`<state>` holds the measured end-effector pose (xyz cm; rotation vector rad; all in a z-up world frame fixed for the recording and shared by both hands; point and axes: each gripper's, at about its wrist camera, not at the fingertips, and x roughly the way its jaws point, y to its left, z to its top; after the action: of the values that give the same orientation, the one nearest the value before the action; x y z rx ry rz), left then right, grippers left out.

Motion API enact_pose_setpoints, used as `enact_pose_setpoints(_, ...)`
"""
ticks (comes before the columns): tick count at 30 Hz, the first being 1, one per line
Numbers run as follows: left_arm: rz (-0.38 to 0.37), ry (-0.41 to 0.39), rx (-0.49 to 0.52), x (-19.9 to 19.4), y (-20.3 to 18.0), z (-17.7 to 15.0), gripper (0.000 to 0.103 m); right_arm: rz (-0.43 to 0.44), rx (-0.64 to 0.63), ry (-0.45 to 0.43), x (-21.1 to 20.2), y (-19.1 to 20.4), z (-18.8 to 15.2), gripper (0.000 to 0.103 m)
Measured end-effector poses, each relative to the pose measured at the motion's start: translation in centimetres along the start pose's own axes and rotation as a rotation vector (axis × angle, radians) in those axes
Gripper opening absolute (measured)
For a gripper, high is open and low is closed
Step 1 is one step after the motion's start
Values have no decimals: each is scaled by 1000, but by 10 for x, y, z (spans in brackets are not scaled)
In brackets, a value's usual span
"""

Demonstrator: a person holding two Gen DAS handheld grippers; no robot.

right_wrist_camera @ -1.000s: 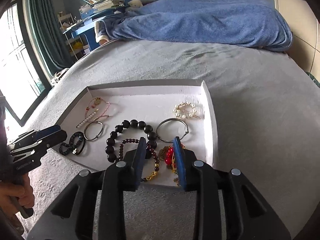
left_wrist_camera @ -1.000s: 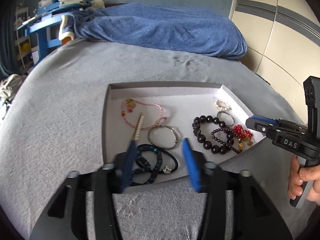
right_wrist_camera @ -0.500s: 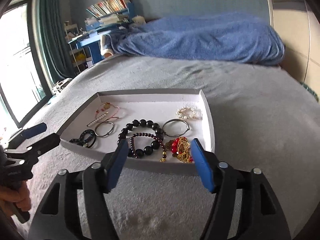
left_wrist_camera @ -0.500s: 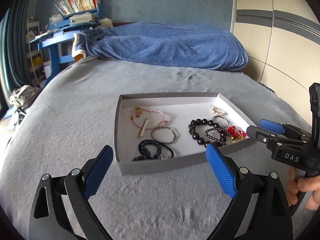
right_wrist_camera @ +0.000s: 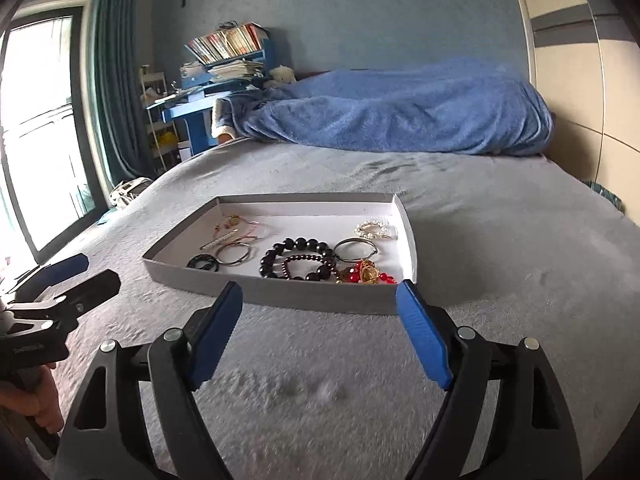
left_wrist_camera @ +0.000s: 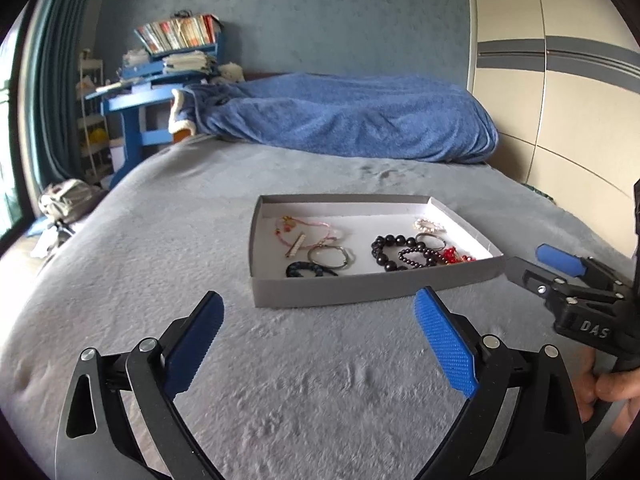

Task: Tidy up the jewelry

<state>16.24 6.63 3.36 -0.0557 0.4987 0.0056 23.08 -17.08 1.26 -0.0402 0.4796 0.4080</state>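
A shallow grey cardboard tray lies on the grey bed cover and holds several bracelets. On its left lie a pink cord bracelet, a silver bangle and a dark braided bracelet. On its right lie a black bead bracelet, a red and gold piece and a pearl bracelet. My left gripper stands open, short of the tray's near wall, nothing between its fingers. My right gripper is still opening, empty, just before the tray's near right corner.
A rumpled blue blanket lies across the far end of the bed. A blue desk with books stands at the back left, a window on the left, cream wardrobe doors on the right.
Both grippers have drawn back from over the tray toward the near side and opened wide. The jewellery stays in the tray; nothing is held.
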Motion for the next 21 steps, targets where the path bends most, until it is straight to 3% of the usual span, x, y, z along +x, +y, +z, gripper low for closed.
enact_pose_setpoints(21, -33, -80, 35, -35, -12, -22, 97, -6, 8, -46, -36, 8, -26, 86)
